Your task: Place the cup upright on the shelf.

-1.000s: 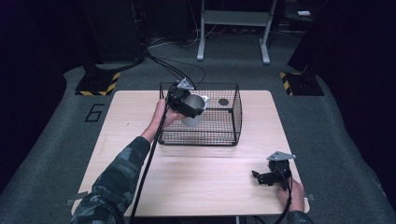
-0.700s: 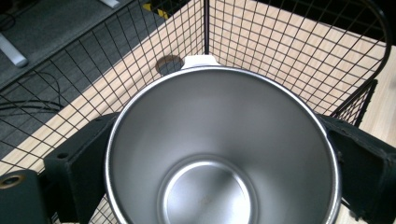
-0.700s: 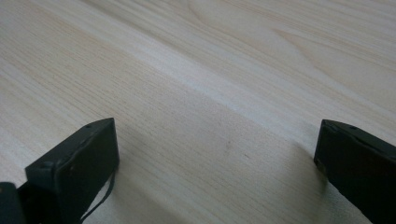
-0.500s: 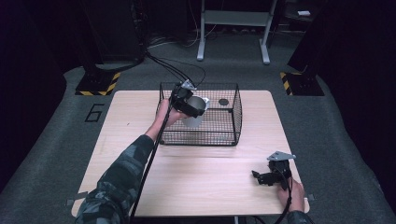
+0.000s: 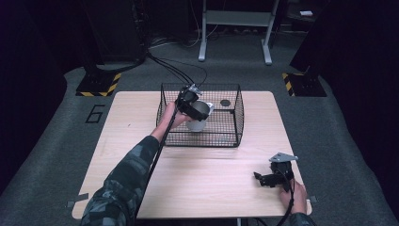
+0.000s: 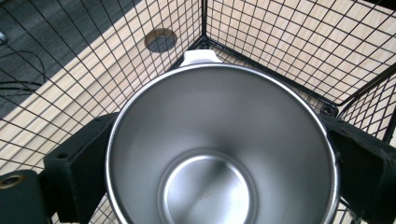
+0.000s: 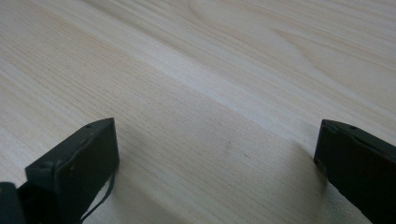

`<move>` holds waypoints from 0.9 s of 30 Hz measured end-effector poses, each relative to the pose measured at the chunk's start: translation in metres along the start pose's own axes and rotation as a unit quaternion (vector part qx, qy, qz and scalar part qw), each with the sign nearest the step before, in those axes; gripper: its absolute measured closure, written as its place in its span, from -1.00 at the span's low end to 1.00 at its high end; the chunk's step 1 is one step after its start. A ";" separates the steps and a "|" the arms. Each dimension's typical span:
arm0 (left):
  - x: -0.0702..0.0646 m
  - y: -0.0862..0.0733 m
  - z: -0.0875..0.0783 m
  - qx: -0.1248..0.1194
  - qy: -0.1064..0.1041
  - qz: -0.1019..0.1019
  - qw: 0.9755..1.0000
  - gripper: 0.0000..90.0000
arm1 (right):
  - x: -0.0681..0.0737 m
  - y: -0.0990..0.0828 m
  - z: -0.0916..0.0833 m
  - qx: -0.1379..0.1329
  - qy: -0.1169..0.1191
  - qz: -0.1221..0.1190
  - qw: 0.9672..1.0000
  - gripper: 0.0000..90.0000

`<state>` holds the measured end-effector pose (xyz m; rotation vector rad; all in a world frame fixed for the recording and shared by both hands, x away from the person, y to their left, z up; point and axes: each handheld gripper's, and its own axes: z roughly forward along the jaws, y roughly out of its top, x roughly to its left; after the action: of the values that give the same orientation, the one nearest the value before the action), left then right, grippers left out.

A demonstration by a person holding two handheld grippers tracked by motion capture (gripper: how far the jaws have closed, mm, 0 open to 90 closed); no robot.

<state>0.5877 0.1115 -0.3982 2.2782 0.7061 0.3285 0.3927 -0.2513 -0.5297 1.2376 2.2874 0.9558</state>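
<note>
Steel cup held inside the wire basket

The wooden table [image 5: 197, 174] carries a black wire basket [image 5: 237, 117] at its far side. Inside the basket's left part, the left gripper [image 5: 193, 106] clamps a steel cup [image 6: 219, 149], one jaw on each side of it. The right gripper [image 5: 268, 179] rests near the table's front right corner, jaws wide apart with nothing between them.
</note>
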 end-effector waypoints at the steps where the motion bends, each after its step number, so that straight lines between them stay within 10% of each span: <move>1: 0.000 0.000 0.001 0.004 -0.002 0.003 1.000 -0.86 | 0.000 0.000 0.000 0.000 0.000 0.000 1.000 -1.00; 27: -0.001 -0.010 0.024 0.037 -0.013 0.021 0.999 -0.87 | 0.000 0.000 0.000 -0.003 0.002 0.005 1.000 -1.00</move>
<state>0.5927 0.1033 -0.4227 2.3658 0.6673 0.2956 0.3926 -0.2508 -0.5296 1.2480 2.2828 0.9685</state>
